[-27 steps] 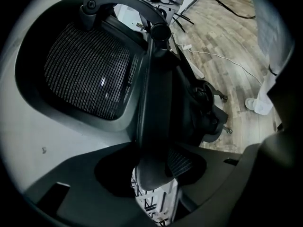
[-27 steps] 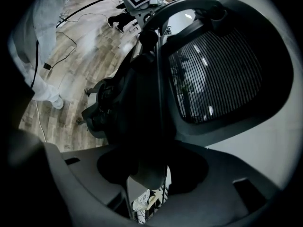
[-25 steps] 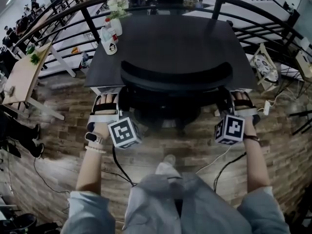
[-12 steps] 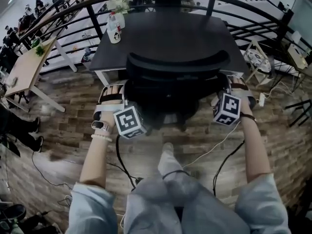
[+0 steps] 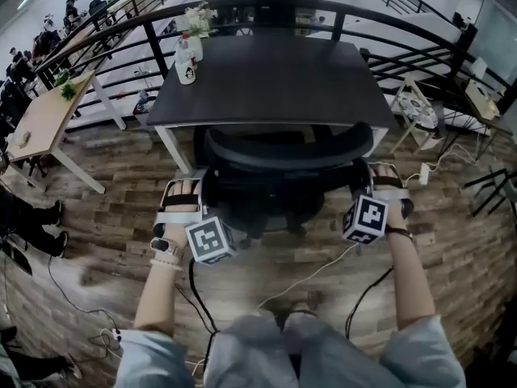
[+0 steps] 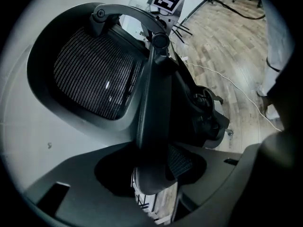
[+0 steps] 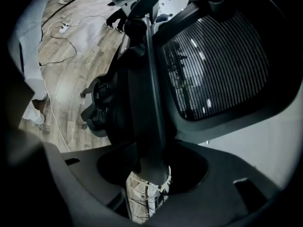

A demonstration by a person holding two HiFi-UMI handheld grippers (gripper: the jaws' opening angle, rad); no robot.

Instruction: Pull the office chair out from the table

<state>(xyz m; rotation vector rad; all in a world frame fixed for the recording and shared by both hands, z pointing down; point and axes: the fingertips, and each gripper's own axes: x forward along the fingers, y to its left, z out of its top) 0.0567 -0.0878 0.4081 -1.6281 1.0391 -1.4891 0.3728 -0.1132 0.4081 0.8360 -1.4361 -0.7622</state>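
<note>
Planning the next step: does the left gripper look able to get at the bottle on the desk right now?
Probably not: the left gripper is clamped on the chair's armrest, and the bottle stands at the far corner of the desk.

Rig rundown, nothing fancy:
- left gripper (image 5: 187,186), right gripper (image 5: 380,180): white bodies, black straps across top
- jaws in both gripper views: dark grey plastic, rounded cut-out inside, small rectangular slot in each
- left cube (image 5: 208,239), right cube (image 5: 365,219): white, black square markers on faces
- black cable (image 5: 194,285) off left side, another black cable (image 5: 363,293) off right
- black watch (image 5: 160,246) plus pale bead bracelet (image 5: 166,263) on left wrist, dark band (image 5: 398,231) on right
- short light blue-grey sleeves (image 5: 153,354), grey trousers (image 5: 283,346)
</note>
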